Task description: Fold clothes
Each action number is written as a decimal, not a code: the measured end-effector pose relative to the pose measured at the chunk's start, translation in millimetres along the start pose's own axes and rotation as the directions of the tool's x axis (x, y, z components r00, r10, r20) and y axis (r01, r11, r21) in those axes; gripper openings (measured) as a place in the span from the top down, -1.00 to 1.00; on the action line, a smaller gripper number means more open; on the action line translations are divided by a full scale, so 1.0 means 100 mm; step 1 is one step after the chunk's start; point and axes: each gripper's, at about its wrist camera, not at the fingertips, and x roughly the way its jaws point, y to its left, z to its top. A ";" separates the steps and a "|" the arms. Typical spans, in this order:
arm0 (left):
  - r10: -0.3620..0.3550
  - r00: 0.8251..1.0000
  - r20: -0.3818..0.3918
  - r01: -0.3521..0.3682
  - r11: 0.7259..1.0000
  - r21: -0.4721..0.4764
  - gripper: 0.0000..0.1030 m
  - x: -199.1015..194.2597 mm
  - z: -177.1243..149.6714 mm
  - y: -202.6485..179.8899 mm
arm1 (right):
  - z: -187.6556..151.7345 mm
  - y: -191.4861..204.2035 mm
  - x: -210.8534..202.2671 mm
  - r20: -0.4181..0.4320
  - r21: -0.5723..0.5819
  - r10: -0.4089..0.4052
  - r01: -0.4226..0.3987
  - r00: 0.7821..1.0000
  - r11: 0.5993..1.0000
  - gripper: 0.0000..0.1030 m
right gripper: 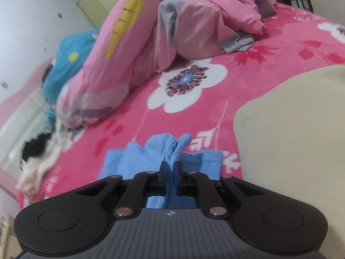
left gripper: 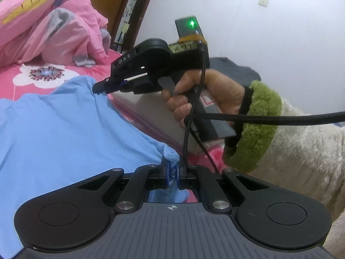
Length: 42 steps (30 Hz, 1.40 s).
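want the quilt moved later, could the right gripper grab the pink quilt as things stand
Probably not yet: the right gripper is shut on the blue garment, so its jaws are occupied. The pink quilt lies ahead across bare bedspread, nothing between.

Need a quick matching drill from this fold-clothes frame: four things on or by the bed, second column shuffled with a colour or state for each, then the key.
Column 1
1. garment
2. quilt
3. sleeve cuff
4. left gripper

Column 2
A. fuzzy green, around the wrist of the hand that holds the right gripper
B. shut on a bunched fold of cloth
C. light blue, pinched at two spots
D. pink with a carrot print, heaped on the floral bedspread

Pairs: 1-C, 2-D, 3-A, 4-B
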 end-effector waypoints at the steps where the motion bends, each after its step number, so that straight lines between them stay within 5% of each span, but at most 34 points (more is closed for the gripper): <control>1: -0.001 1.000 -0.008 0.001 1.000 -0.002 0.93 0.02 -0.01 0.01 | -0.01 0.02 0.02 -0.006 -0.022 -0.022 0.022 1.000 1.000 0.89; 13: -0.003 0.998 -0.064 0.003 1.000 -0.002 0.93 0.26 -0.11 0.05 | -0.20 0.28 0.19 0.005 -0.290 -0.252 0.243 0.968 0.926 0.89; 25: -0.032 0.999 -0.043 0.031 0.999 -0.010 0.93 0.25 -0.11 0.05 | -0.18 0.29 0.06 0.055 -0.279 -0.248 0.253 0.967 0.926 0.89; 35: -0.038 0.994 -0.099 0.036 0.999 -0.022 0.90 0.35 -0.18 0.11 | -0.23 0.28 0.12 0.040 -0.294 -0.286 0.284 0.958 0.913 0.89; 39: -0.050 0.994 -0.097 0.047 0.998 -0.033 0.51 0.26 -0.20 0.09 | -0.22 0.32 0.10 0.043 -0.294 -0.306 0.305 0.951 0.906 0.83; 42: -0.046 0.995 -0.091 0.045 0.999 -0.015 0.25 0.16 -0.22 0.05 | -0.22 0.34 -0.07 0.105 -0.274 -0.297 0.315 0.949 0.909 0.37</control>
